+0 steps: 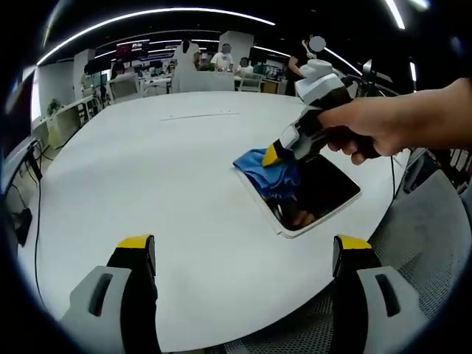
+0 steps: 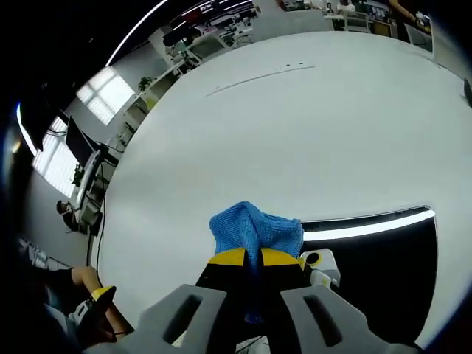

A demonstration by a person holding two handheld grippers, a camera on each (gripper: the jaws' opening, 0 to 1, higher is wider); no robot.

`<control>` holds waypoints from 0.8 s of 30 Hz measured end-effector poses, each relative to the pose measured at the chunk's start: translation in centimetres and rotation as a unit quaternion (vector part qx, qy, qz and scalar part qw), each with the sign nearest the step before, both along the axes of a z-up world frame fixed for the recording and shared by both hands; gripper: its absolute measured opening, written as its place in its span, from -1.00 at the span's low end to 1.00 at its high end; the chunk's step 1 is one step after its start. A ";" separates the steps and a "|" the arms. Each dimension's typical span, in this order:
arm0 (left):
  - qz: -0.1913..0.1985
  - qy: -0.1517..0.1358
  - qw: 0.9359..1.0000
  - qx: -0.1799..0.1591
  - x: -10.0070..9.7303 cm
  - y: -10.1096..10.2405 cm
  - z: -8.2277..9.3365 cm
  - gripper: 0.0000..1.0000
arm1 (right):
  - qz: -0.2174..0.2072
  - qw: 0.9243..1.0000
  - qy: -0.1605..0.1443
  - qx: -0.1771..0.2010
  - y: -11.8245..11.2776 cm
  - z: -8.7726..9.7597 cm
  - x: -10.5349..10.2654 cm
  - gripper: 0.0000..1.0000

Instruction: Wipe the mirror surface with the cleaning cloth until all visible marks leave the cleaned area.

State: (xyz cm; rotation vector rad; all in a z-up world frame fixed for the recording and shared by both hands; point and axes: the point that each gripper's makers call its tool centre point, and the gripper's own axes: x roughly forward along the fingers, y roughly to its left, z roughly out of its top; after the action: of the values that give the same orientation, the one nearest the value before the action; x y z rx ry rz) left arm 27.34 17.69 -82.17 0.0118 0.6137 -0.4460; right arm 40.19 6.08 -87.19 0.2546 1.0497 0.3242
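Right gripper view: hand-held gripper (image 2: 254,258) pinches cloth (image 2: 254,228) (on mirror (image 2: 383,258)).

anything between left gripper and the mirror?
No. In the left gripper view, only bare white table lies between the open left gripper and the mirror.

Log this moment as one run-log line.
right gripper: shut on blue cleaning cloth | cloth: on mirror's end | left gripper: open, empty, above white table

White table (image 1: 162,184) with office desks (image 1: 66,118) beyond.
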 end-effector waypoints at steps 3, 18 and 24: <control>-0.001 -0.001 1.000 0.001 0.0 0.0 0.0 0.98 | 0.008 1.000 -0.002 -0.002 0.0 0.1 -1.0 -1.00; 0.004 -0.006 1.000 0.003 0.1 0.1 0.2 0.98 | 0.037 0.999 0.005 -0.004 0.4 0.4 -3.3 -1.00; -0.001 -0.005 1.000 0.008 0.0 -0.1 0.1 0.98 | 0.041 0.999 -0.004 -0.009 0.7 0.5 -3.9 -1.00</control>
State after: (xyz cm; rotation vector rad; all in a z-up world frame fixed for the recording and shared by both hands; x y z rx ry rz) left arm 27.36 17.62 -82.04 0.0299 0.6082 -0.4437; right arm 36.25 6.83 -86.65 0.1938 1.0570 0.3881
